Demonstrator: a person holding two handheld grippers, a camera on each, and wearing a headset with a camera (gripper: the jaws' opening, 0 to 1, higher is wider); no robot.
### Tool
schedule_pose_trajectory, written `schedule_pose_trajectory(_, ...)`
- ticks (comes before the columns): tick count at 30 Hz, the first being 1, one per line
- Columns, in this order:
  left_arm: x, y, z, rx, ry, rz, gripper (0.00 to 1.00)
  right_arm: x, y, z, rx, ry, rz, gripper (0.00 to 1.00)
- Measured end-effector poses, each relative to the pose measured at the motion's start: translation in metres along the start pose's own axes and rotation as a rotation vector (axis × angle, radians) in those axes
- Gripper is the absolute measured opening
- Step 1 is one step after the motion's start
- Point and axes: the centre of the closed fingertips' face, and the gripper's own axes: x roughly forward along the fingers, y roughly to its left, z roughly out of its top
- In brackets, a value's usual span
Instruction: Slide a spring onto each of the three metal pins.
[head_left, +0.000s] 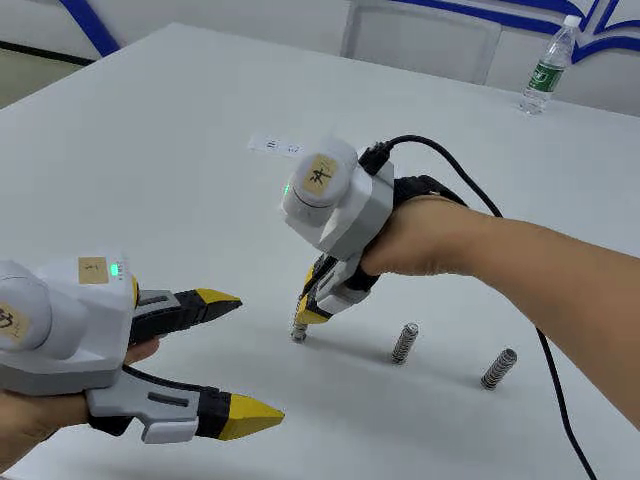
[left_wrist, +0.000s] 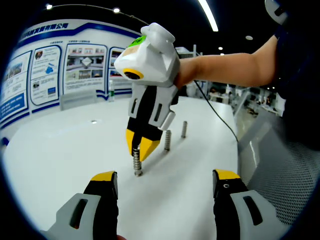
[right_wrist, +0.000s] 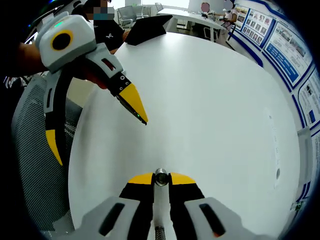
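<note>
– Pinching anything, the right tool (head_left: 304, 319)?
– Yes. Its yellow tips are pressed together on a spring (head_left: 299, 333) that stands upright on the table (head_left: 160, 150), and the tool points down at it. In the right gripper view, the round metal top of a pin (right_wrist: 160, 174) sits right between the tips. Coils show lower down between the fingers.
– And the left tool (head_left: 243, 356)?
– Spread wide, with nothing between its jaws. In the head view it hangs at 8 o'clock from the right tool, apart from it, with its tips aimed toward the spring. In the left gripper view the spring is at 12 o'clock between the spread tips, and the right tool grips its upper part.
– Where are the others?
– A second spring (head_left: 404, 343) stands at 3 o'clock from the held one, well apart. A third spring (head_left: 498, 368) is beyond it at 4 o'clock. Both lean. I cannot tell whether pins are inside them.
– Anything else?
– A bottle (head_left: 548, 62) stands at 1 o'clock near the table's far edge. A black cable (head_left: 470, 182) runs from the right tool past the person's forearm.
</note>
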Motion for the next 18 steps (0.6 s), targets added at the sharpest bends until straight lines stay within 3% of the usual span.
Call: schedule_pose_trajectory(18, 0.000, 0.001, -0.002, -0.002, 0.006, 0.000, 0.79, 0.014, -0.002, -0.003, 0.003, 0.030, -0.004, 0.12)
